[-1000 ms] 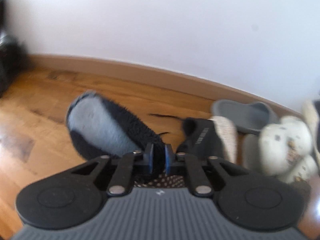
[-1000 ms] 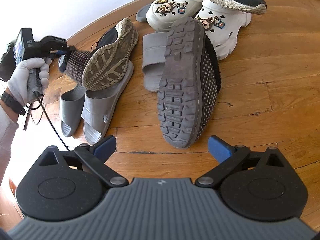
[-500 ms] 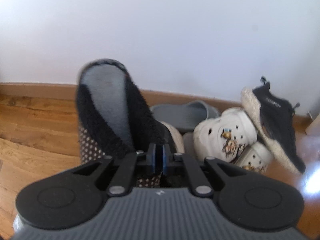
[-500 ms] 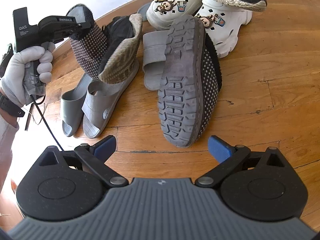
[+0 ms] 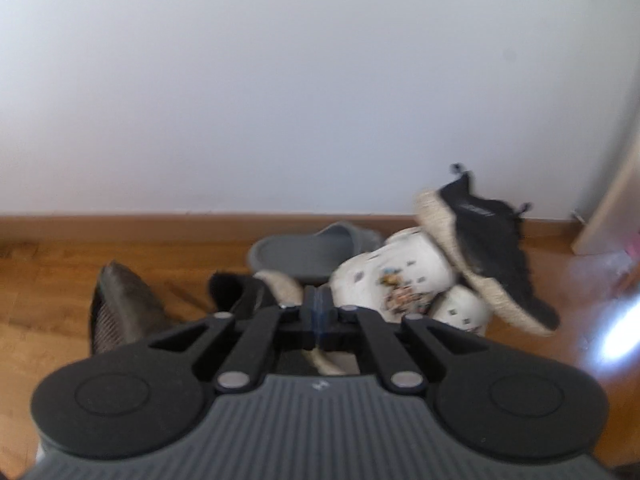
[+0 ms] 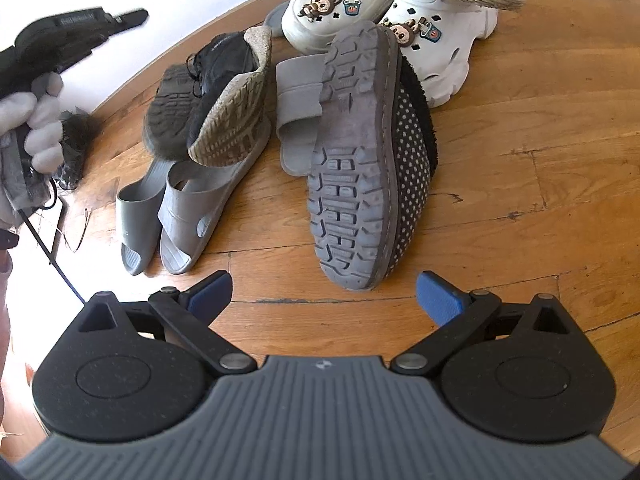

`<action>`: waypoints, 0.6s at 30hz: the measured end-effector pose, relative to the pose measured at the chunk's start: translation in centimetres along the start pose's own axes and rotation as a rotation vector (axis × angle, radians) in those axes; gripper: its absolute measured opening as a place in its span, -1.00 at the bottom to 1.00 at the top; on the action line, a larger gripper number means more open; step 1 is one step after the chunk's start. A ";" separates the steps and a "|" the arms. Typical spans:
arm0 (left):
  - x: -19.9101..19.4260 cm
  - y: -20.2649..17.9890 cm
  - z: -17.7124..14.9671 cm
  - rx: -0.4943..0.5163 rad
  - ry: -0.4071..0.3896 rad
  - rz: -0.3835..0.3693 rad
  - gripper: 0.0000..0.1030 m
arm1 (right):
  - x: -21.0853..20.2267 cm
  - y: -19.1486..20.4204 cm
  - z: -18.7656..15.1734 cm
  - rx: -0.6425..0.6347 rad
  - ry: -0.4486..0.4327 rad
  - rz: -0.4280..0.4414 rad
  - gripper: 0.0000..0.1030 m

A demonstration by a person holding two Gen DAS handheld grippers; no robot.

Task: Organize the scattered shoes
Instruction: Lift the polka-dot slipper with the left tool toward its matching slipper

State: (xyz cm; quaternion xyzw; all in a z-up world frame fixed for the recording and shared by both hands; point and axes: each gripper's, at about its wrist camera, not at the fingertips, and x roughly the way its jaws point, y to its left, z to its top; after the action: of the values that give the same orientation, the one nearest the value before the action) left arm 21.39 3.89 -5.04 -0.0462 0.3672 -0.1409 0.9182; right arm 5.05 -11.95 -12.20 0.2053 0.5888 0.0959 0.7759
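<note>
- Dotted brown fabric, a black fleece collar and a grey lugged sole mark the slipper [image 6: 360, 152], lying sole-up on the wooden floor [image 6: 520, 200] against a grey slide [image 6: 300, 92].
- Its mate [image 6: 168, 116] seems to lie sole-up beside the black sneaker [image 6: 224, 80], though blurred.
- Left gripper [image 5: 319, 316]: pads together, empty.
- Right gripper [image 6: 324, 292]: fingers spread apart, empty.

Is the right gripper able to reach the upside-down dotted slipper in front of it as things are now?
Probably yes. The right gripper has its jaws open and nothing between them, and the dotted slipper lies sole-up just ahead on bare wooden floor. Nothing blocks its near end; only its far end leans on a grey slide.
</note>
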 end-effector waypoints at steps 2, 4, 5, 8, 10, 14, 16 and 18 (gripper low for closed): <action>0.3 2.2 -0.3 -0.064 -0.004 0.046 -0.39 | 0.0 0.1 0.0 -0.002 0.000 0.005 0.95; 0.6 5.1 -0.5 -0.160 -0.011 0.103 0.23 | 0.1 0.1 -0.1 -0.001 0.004 0.007 0.96; 0.9 6.4 -0.7 -0.215 -0.006 0.116 0.27 | 0.1 0.1 -0.1 -0.001 0.005 0.008 0.96; 1.8 9.9 -1.2 -0.367 0.011 0.150 0.38 | 0.6 0.3 -0.1 -0.004 0.012 0.011 0.97; 2.7 11.5 -1.7 -0.459 0.035 0.164 0.51 | 0.8 0.4 -0.1 -0.006 0.016 0.011 0.97; 4.6 13.4 -2.6 -0.572 0.094 0.201 0.54 | 1.3 0.7 -0.3 -0.011 0.023 0.012 0.97; 6.1 13.1 -2.7 -0.553 0.128 0.211 0.54 | 1.4 0.7 -0.3 -0.011 0.026 0.011 0.97; 6.3 13.0 -2.6 -0.534 0.142 0.209 0.58 | 1.5 0.6 -0.3 -0.011 0.029 0.009 0.97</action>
State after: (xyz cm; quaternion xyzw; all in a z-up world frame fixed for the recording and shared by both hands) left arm 26.91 14.51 -13.57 -0.2383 0.4572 0.0534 0.8552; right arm 5.28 -10.73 -13.35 0.2026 0.5984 0.1055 0.7679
